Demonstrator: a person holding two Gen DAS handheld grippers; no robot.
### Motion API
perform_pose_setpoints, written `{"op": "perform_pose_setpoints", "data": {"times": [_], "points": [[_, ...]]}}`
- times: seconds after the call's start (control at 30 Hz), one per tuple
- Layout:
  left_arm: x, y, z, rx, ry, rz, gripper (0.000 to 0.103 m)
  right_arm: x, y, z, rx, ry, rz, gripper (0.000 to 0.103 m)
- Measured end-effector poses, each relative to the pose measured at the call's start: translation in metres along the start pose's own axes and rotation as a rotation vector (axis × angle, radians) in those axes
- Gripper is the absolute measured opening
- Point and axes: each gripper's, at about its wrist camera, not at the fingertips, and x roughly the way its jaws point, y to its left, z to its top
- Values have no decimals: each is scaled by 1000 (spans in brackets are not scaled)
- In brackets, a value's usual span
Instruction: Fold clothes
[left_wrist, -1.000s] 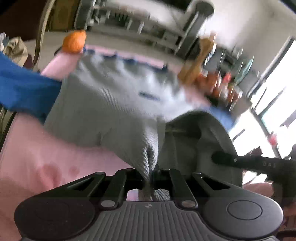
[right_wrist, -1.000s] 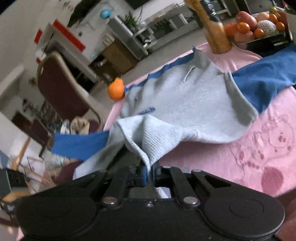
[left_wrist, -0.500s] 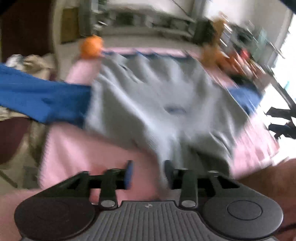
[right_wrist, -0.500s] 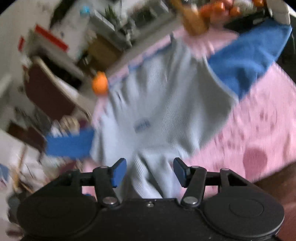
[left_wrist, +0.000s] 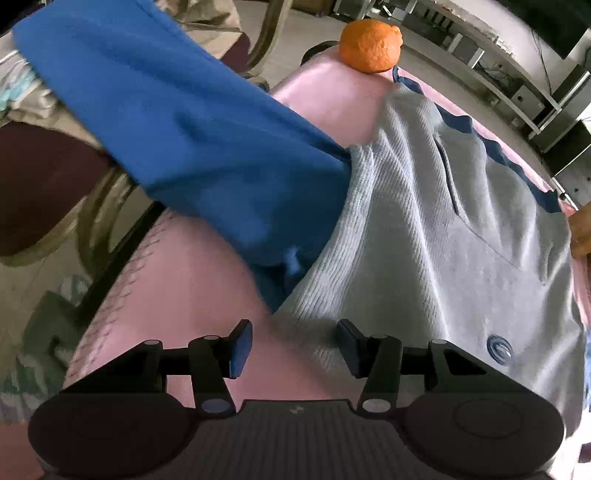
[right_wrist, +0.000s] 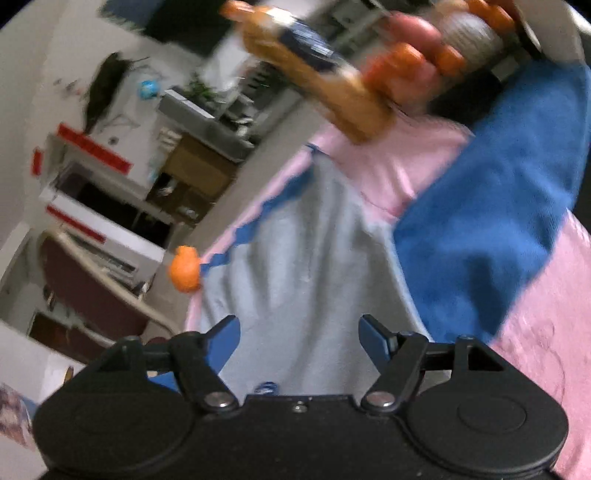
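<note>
Both grippers hang with their jaws spread wide and empty over the grey sweater (left_wrist: 443, 240), which lies flat on the pink cloth (left_wrist: 177, 295). Left gripper (left_wrist: 294, 345) sits at the sweater's near edge, beside its blue sleeve (left_wrist: 177, 122) that runs off the cloth's side. Right gripper (right_wrist: 299, 338) hovers above the sweater's body (right_wrist: 310, 280). One orange (left_wrist: 370, 45) rests just beyond the sweater's far corner.

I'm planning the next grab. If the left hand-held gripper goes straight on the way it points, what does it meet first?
Most likely the grey sweater, near its lower edge, just ahead of the open left hand-held gripper. The blue sleeve lies to the left of that line. Depth is hard to judge.
</note>
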Motion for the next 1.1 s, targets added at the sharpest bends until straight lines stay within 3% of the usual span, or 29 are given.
{"op": "perform_pose_setpoints", "data": {"times": [0.03, 0.1, 0.17, 0.27, 0.5, 0.6, 0.73, 0.83, 0.93, 1.0, 1.07, 1.1], "points": [[1, -4, -2, 12, -16, 11, 42, 5, -4, -1, 10, 24, -35, 69], [1, -16, -5, 49, -57, 44, 22, 14, 0, -4, -58, 28, -151, 67], [-2, -25, -10, 78, -102, 85, 17, 24, 2, -6, -115, 32, -261, 62], [-13, -34, -20, 100, -183, 167, 16, 40, -4, -8, -126, 63, -372, 57], [-9, -26, -20, 144, -158, 301, 22, 52, 3, -22, -242, 72, -474, 56], [-19, -23, -30, 189, -148, 345, 33, 47, 3, -24, -250, 65, -486, 60], [-51, -30, -50, 222, -236, 325, 30, 7, -2, -13, -158, -56, -370, 65], [-69, -61, -54, 308, -288, 250, 31, -33, -10, 6, -75, -195, -246, 67], [-83, -100, -52, 363, -322, 148, 36, -67, -21, 32, -34, -354, -227, 66], [-85, -126, -55, 409, -322, 98, 35, -81, -31, 53, -18, -435, -247, 60], [-77, -148, -59, 465, -295, 65, 35, -90, -45, 71, 0, -496, -294, 34], [-70, -160, -63, 498, -270, 52, 35, -93, -55, 80, 12, -517, -331, 31]]}}
